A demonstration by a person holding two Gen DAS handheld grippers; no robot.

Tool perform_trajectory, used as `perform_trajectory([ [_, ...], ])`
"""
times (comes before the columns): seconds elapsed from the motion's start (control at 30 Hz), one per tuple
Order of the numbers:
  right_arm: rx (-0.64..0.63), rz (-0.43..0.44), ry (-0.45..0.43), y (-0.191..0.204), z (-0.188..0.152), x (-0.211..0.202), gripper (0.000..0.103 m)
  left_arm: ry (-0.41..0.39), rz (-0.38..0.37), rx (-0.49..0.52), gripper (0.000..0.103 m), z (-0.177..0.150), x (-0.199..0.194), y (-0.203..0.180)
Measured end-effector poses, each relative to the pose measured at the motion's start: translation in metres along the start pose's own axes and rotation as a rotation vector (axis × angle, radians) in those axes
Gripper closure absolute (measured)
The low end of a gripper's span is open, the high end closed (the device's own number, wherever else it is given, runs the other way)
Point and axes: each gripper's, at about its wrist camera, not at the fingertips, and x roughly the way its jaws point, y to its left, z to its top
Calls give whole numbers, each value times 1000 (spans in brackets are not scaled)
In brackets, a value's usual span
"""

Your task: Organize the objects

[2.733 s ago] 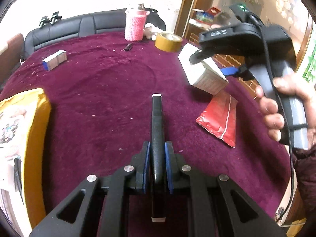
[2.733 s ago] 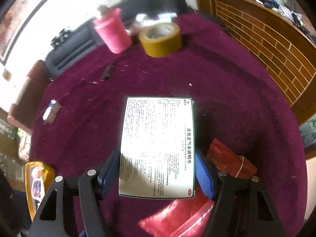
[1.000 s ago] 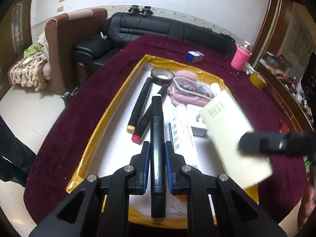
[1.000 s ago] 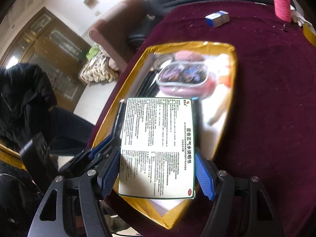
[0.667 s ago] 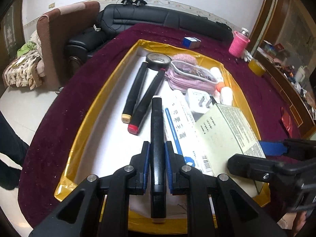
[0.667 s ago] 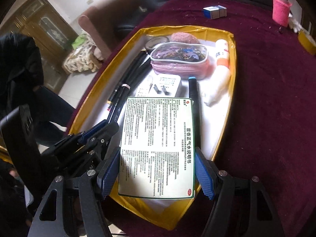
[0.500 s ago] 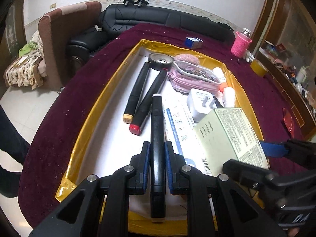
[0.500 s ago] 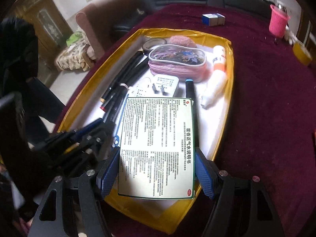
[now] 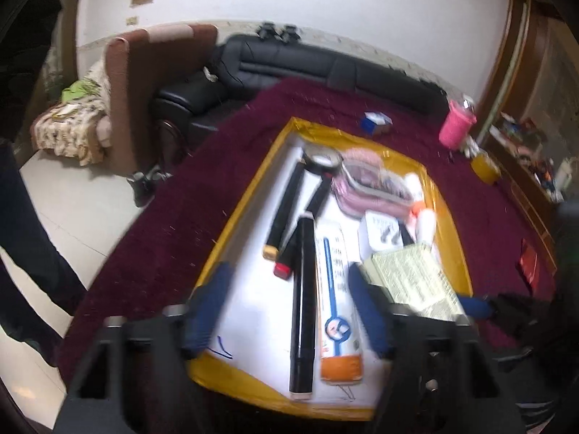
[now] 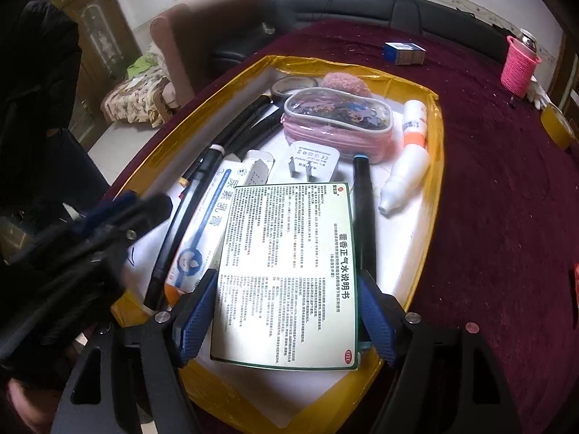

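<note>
A gold-rimmed white tray [image 9: 231,224] [image 10: 436,166] lies on the maroon table. My left gripper [image 9: 289,303] is open over the tray's near end; a black marker [image 9: 302,300] lies loose in the tray between its fingers, beside an ointment box [image 9: 334,300]. My right gripper [image 10: 286,311] is shut on a white medicine box [image 10: 289,275] with green edging, held low over the tray's near end. That box also shows in the left wrist view [image 9: 409,278].
The tray holds other markers [image 10: 253,123], a tape roll [image 10: 293,85], a pink pouch [image 10: 338,123], a white plug [image 10: 313,157], a white bottle [image 10: 407,166]. On the cloth stand a blue box [image 10: 403,52], a pink cup [image 10: 519,65], yellow tape [image 10: 557,126], a red packet [image 9: 528,264].
My left gripper has opened and let go of the black marker, which now lies in the tray. My right gripper has lowered the medicine box closer to the tray.
</note>
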Motion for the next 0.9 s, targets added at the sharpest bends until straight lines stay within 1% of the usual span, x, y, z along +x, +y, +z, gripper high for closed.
perform_trajectory([
  [0.1,-38,-1,-7,5,-4,-1,21,-33,30,4,26,3,-12,-4],
  [0.13,-43,10,-6,5,-4,-1,20,-42,40,1,21,4,-15,-5],
  [0.17,-46,29,-4,4,-5,-3,19,-50,49,0,19,5,-17,-6],
  [0.23,-50,56,-17,4,-6,-9,18,-65,72,8,18,6,-22,-9],
  [0.4,-83,40,-126,2,-8,-37,14,-101,125,24,11,8,-36,-19],
  [0.47,-79,35,-160,-3,-11,-48,13,-124,154,32,6,8,-42,-24],
  [0.53,-66,32,-184,-8,-13,-56,11,-144,186,35,4,8,-48,-28],
  [0.67,-34,31,-203,-22,-16,-66,11,-183,231,41,0,8,-61,-39],
  [0.8,-1,28,-223,-35,-23,-77,11,-220,293,56,0,7,-73,-55],
  [0.9,7,23,-240,-42,-27,-84,11,-243,282,67,0,7,-81,-64],
])
